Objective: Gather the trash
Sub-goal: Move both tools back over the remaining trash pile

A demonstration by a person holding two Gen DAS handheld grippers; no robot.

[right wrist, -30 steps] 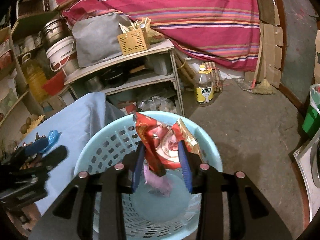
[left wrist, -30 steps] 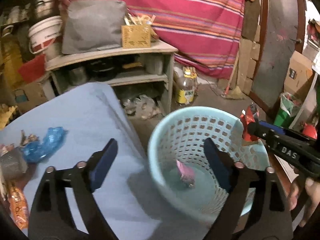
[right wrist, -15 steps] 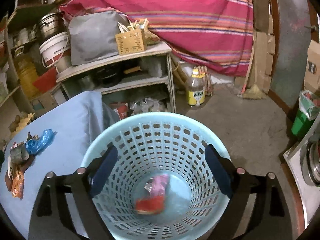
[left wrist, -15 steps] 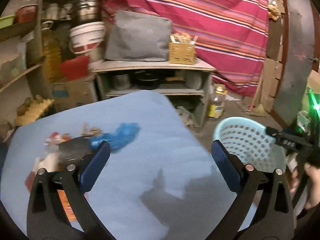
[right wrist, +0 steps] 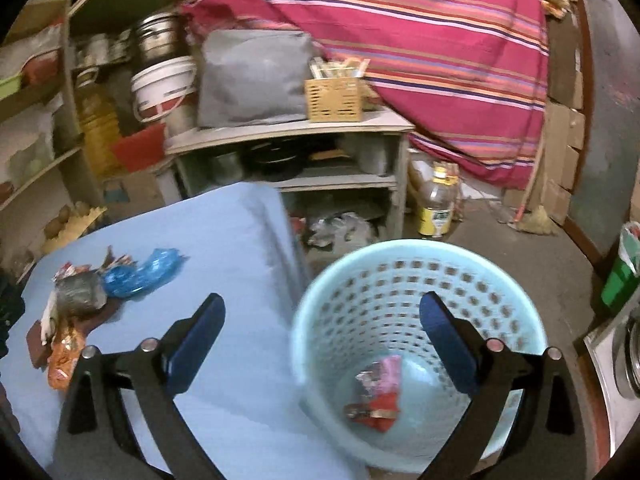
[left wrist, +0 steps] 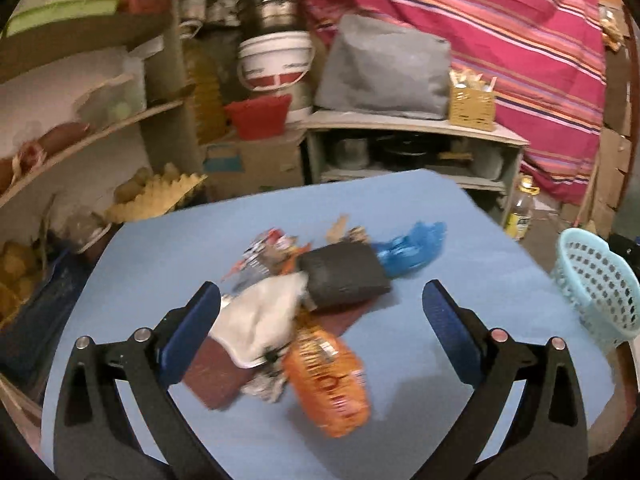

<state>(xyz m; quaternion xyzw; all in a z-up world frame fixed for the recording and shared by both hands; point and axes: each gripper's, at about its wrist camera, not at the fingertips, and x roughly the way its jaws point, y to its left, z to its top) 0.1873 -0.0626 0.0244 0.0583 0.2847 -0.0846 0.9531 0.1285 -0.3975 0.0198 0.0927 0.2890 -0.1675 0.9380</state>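
Having just been opening its fingers wide, the right gripper [right wrist: 320,340] is hanging empty over the basket [right wrist: 416,272] where the red wrapper [right wrist: 372,410] is now lying, while the left gripper [left wrist: 320,312], wide open too, is swinging to the desk [left wrist: 460,232] toward what seems an orange packet [left wrist: 328,384].

Left wrist view: down onto table [left wrist: 168,248]; right: over basket [right wrist: 320,320]; both share shelves.
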